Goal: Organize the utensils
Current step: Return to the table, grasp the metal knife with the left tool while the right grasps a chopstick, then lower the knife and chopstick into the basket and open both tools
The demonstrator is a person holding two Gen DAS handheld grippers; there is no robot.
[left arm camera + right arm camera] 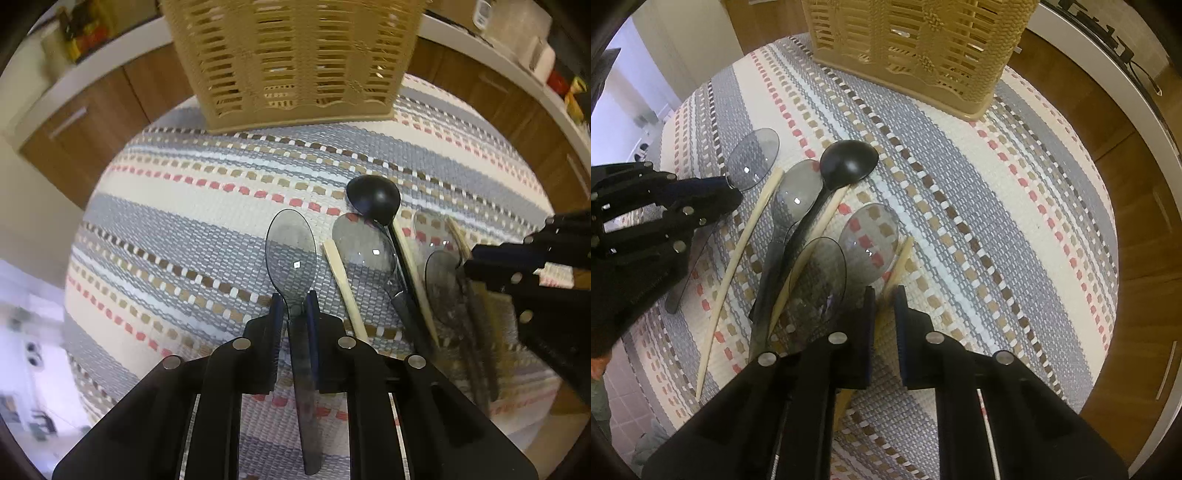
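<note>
Over mat (184,229), both grippers point down

A smoke-tinted clear plastic spoon (291,245) lay bowl-forward on the striped woven mat, its neck clamped between the closed left tongs (294,304). Just right of it, a loose pile held a second tinted spoon (364,247), a black ladle-shaped spoon (373,199) with its bowl dome-up and its handle crossing the pile, two further clear spoons (868,230) (820,277), and pale chopsticks (345,284). One chopstick (899,262) lay at the pile's right edge, its near end between the closed right tongs (885,301). A tan slotted plastic utensil basket (291,62) stood upright at the mat's far edge, well apart from the pile.
</note>
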